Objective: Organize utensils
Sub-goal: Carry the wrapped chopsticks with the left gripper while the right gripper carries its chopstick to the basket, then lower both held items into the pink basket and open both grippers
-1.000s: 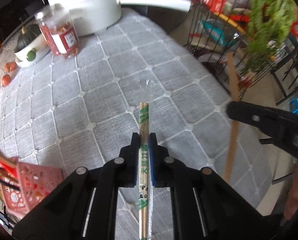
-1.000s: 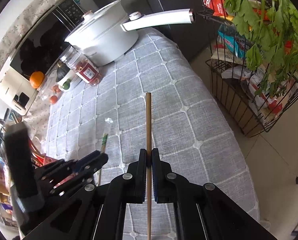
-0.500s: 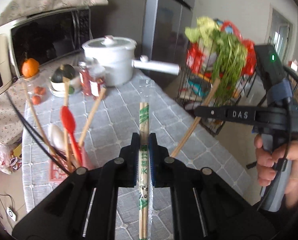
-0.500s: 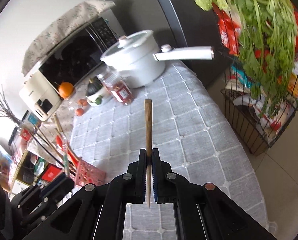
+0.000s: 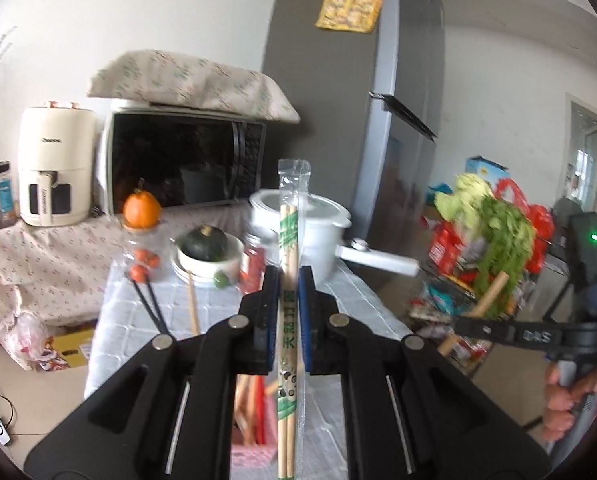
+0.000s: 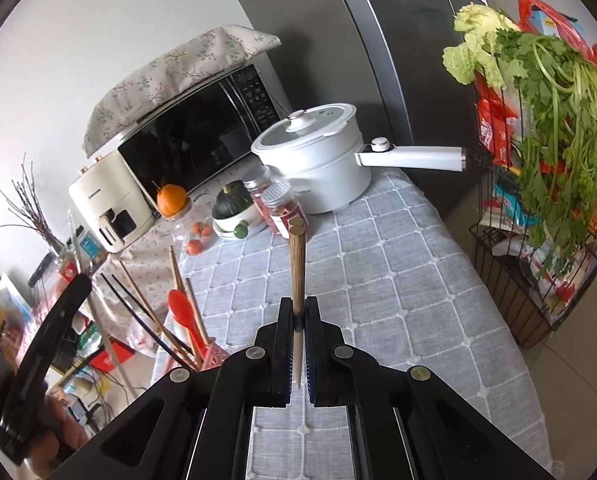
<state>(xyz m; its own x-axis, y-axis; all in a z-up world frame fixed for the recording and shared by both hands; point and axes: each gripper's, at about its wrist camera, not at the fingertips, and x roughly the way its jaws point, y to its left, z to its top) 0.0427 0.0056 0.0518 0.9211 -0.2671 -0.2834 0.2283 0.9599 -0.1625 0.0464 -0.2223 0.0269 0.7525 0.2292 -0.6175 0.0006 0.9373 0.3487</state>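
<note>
My left gripper point(image 5: 288, 284) is shut on a wrapped pair of bamboo chopsticks point(image 5: 288, 248) in clear plastic, held upright above the table. My right gripper point(image 6: 298, 312) is shut on a brown wooden chopstick point(image 6: 297, 264), tilted up; it also shows in the left wrist view point(image 5: 488, 296). A pink slotted utensil basket point(image 6: 214, 356) at the table's left front holds a red spoon point(image 6: 182, 312), black chopsticks point(image 6: 138, 312) and wooden sticks. The basket shows below my left fingers point(image 5: 250, 450).
A white pot point(image 6: 318, 168) with a long handle, red jars point(image 6: 282, 208), a bowl with a green squash point(image 6: 230, 208) and an orange point(image 6: 171, 200) stand at the table's far end. A wire rack of greens point(image 6: 546, 92) stands right. Microwave point(image 6: 194, 136) behind.
Both grippers have tilted upward with their chopsticks, so the views rose from the table top to the room. The basket has dropped lower under the left gripper.
</note>
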